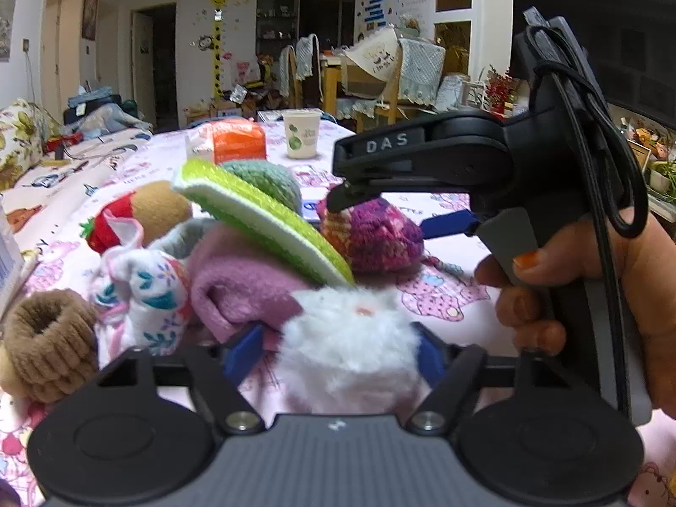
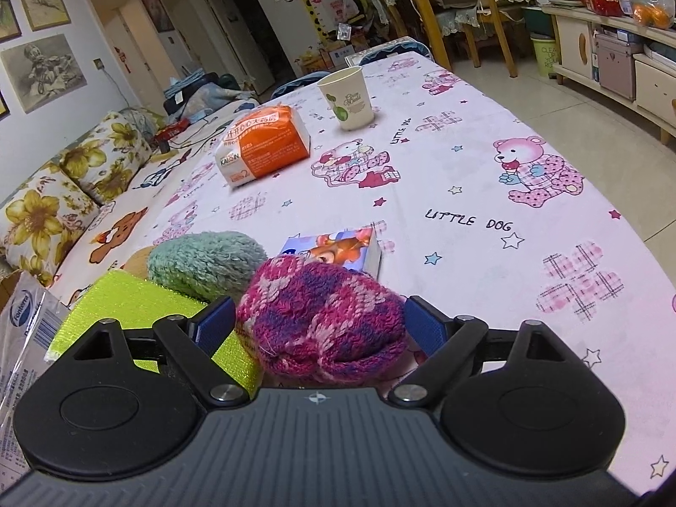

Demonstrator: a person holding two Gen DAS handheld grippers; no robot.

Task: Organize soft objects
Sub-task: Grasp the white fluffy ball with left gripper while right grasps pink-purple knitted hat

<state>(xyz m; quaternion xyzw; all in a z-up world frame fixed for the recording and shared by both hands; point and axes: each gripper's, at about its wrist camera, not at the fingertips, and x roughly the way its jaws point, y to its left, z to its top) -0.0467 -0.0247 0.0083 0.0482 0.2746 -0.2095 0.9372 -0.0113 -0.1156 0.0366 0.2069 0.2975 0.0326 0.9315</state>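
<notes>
A pile of soft things lies on the pink cartoon tablecloth [image 2: 486,194]. My left gripper [image 1: 338,350] has its blue pads on both sides of a white fluffy pompom [image 1: 350,350] and is shut on it. My right gripper [image 2: 317,325] holds a magenta and purple knitted ball [image 2: 321,321] between its blue pads; the ball also shows in the left wrist view [image 1: 376,232]. A lime green sponge [image 1: 266,219] leans on a pink cloth [image 1: 245,291]. A teal knitted ball [image 2: 203,262], a floral fabric piece [image 1: 143,295], a brown scrunchie [image 1: 46,342] and a brown-and-red plush [image 1: 139,215] lie around.
An orange tissue pack [image 2: 266,143], a paper cup [image 2: 348,97] and a small picture box [image 2: 338,249] stand further back on the table. A plastic bag [image 2: 25,338] lies at the left edge. A floral sofa [image 2: 63,177] runs along the left; chairs and cabinets stand behind.
</notes>
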